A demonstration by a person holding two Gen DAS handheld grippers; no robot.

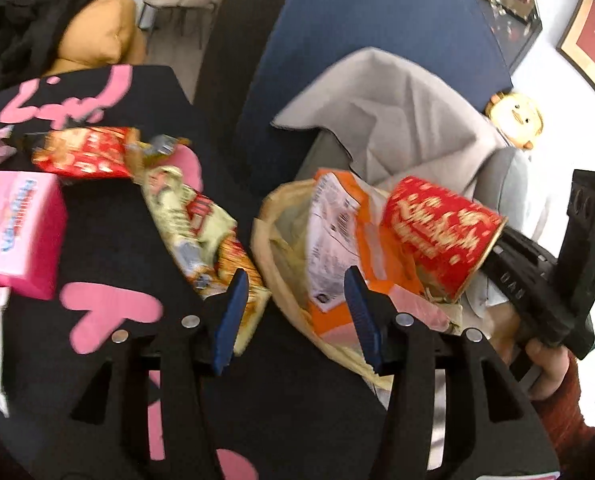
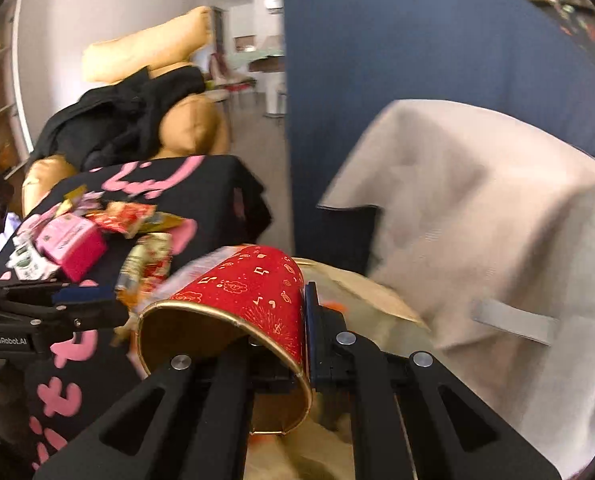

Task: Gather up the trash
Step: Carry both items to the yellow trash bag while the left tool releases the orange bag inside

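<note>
The right gripper (image 2: 277,320) is pinching the rim of a red paper cup (image 2: 241,296) above the trash bag (image 1: 273,232); the cup is probably light and crushable. The left gripper (image 1: 293,312) is hanging open, empty, beside the bag

Red cup (image 2: 253,292) with gold motifs; black cloth (image 1: 109,240) with pink lettering.

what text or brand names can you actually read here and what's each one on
"GenRobot.AI": white print on the black left gripper body, right wrist view.
"UAN": raised letters on the black right gripper's body, left wrist view; possibly partial.
Pink script on the black cloth: large but not legible.
Pink carton, snack wrappers, white label on the orange package, red paper cup: too blurred.
</note>
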